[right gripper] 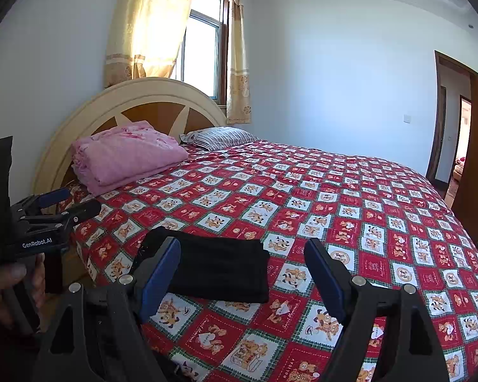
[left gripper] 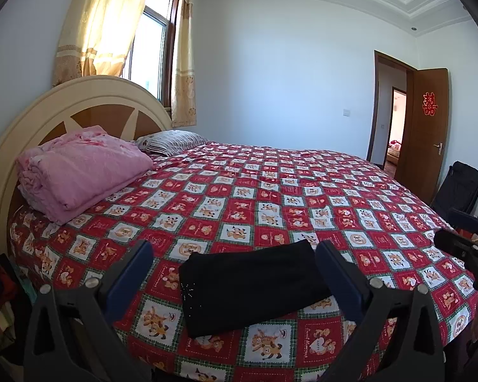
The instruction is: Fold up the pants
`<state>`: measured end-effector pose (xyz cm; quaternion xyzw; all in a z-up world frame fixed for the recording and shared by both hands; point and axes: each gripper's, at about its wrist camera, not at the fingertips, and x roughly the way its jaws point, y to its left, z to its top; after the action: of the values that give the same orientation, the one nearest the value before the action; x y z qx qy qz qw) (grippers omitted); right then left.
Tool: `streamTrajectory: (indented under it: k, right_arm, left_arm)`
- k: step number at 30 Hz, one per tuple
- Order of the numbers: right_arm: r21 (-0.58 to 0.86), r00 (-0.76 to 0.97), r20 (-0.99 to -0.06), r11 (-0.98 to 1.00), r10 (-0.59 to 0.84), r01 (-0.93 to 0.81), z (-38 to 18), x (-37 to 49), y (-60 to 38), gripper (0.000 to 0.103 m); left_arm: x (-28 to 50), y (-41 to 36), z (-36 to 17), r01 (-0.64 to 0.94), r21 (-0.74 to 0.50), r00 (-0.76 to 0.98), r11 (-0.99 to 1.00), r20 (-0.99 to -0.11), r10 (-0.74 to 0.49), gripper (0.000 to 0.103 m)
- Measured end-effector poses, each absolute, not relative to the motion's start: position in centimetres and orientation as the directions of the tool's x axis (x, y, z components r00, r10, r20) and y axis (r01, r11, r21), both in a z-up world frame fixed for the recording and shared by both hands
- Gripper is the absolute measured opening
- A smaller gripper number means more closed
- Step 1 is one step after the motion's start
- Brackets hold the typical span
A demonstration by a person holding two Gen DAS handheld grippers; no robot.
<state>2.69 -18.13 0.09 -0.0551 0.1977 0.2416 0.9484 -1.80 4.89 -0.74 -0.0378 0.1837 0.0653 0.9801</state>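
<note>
— On the bed's near edge, what is lying there?
— Folded black pants [left gripper: 251,286], resting on the bear-print bedspread [left gripper: 271,197]. I am holding my left claw [left gripper: 234,273] and right claw [right gripper: 242,270] spread wide, gripping nothing.

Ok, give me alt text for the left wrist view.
Folded black pants lie near the front edge of a bed with a red cartoon-bear bedspread, framed by the open left tool. A folded pink blanket sits by the headboard.
</note>
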Motion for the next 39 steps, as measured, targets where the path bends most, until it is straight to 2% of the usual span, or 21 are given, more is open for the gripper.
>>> streamTrajectory:
  k: [39]
  right_arm:
    - [-0.015, 0.801, -0.407, 0.873, 0.439, -0.487, -0.6, 2.8, -17.8, 0.081]
  left_arm:
    - [-1.3, 4.0, -1.2, -0.111, -0.01, 0.925, 0.994, -0.367, 0.099, 0.103]
